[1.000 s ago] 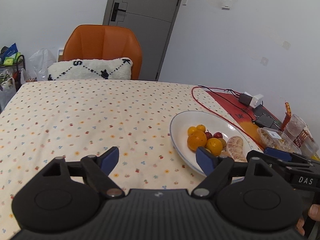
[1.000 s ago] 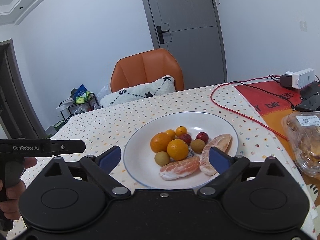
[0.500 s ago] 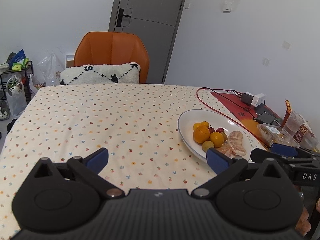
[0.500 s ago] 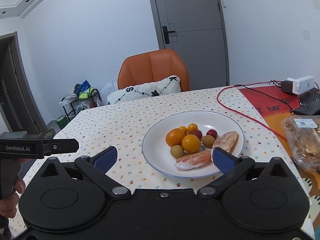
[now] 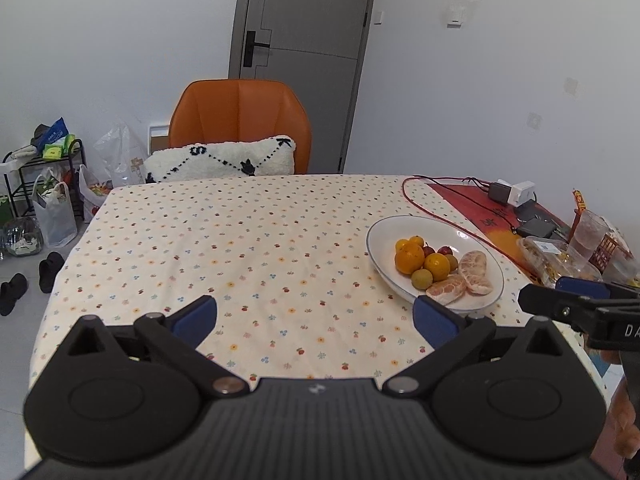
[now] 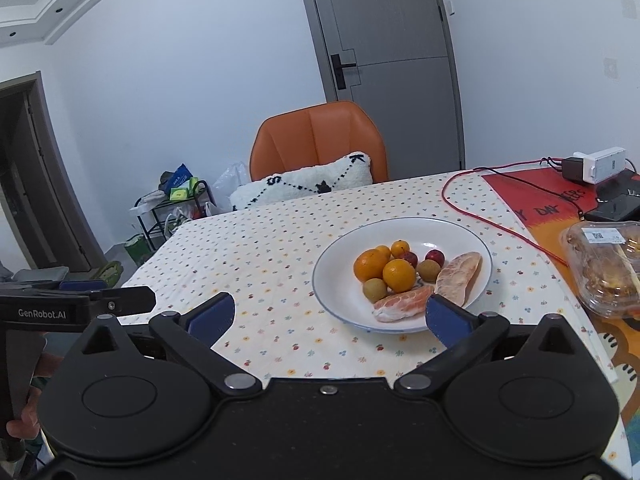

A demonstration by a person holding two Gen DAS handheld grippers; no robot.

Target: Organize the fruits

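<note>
A white plate (image 5: 384,236) (image 6: 452,232) on the dotted tablecloth holds oranges (image 5: 409,261) (image 6: 399,275), small red and tan fruits (image 6: 434,256) and two peeled citrus pieces (image 5: 474,266) (image 6: 458,276). My left gripper (image 5: 315,322) hovers open over bare cloth, left of the plate and near the table's front edge, with nothing between its blue pads. My right gripper (image 6: 328,314) is open too, empty, its right pad just in front of the plate's near rim. Each gripper's body shows at the edge of the other's view.
A clear plastic food box (image 6: 604,266) and a cup (image 5: 588,234) stand right of the plate on a red-orange mat. A red cable (image 6: 480,216), charger and power bank (image 6: 600,166) lie behind. An orange chair (image 5: 240,124) with a cushion faces the far edge. Bags and a rack sit on the floor, left.
Both grippers have pulled back and risen from the plate, so more of the table shows. The left gripper's fingers have spread wider. The fruit has not moved.
</note>
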